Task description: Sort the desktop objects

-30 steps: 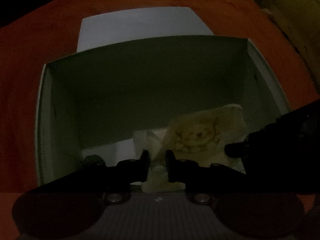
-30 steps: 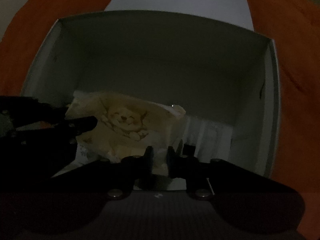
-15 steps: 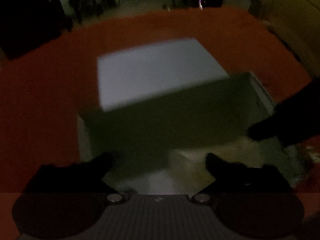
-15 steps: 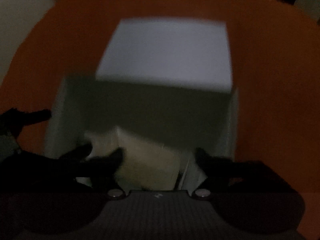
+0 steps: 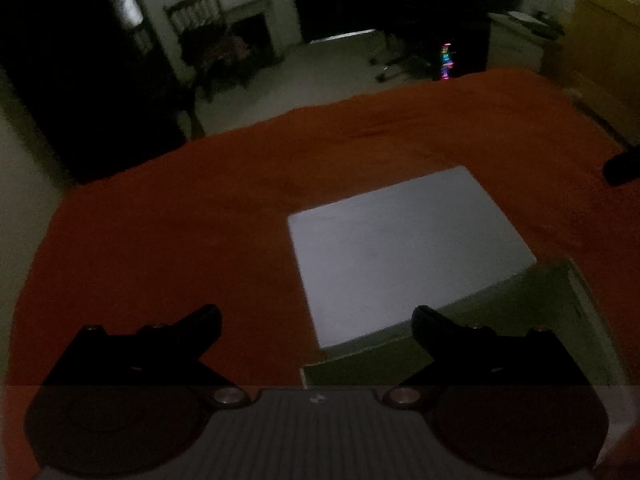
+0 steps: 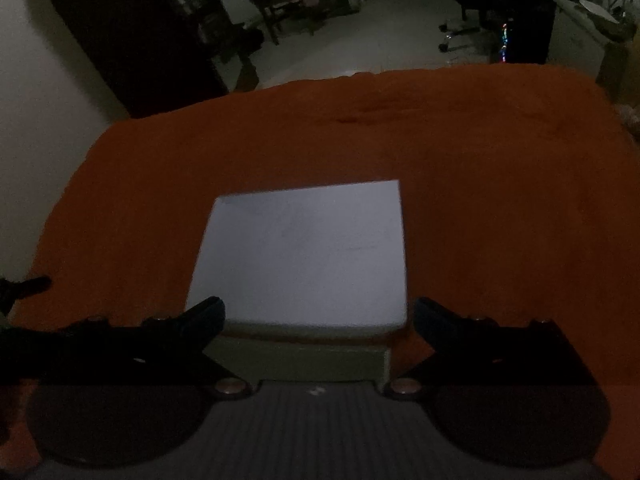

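Both views are dim. My left gripper (image 5: 316,320) stands open over the orange tablecloth (image 5: 160,248), with nothing between its fingers. To its right lies the white box lid (image 5: 408,248), and the grey-green far wall of the open box (image 5: 500,308) shows at the lower right. My right gripper (image 6: 318,312) hangs above the box's far wall (image 6: 300,360), its jaws opening wide and holding nothing, with the white lid (image 6: 304,252) just beyond. The inside of the box is out of view. A tip of the other gripper (image 6: 32,284) shows at the left edge.
The orange cloth (image 6: 500,200) covers the whole table up to its far edge. Beyond it stand wooden chairs (image 6: 280,4), a dark cabinet (image 5: 80,80), an office chair base (image 6: 456,32) and a device with coloured lights (image 5: 446,60).
Both grippers let go of the cream printed pouch inside the box, opened wide and rose. The views tilted up, so the box interior and pouch dropped out of sight.
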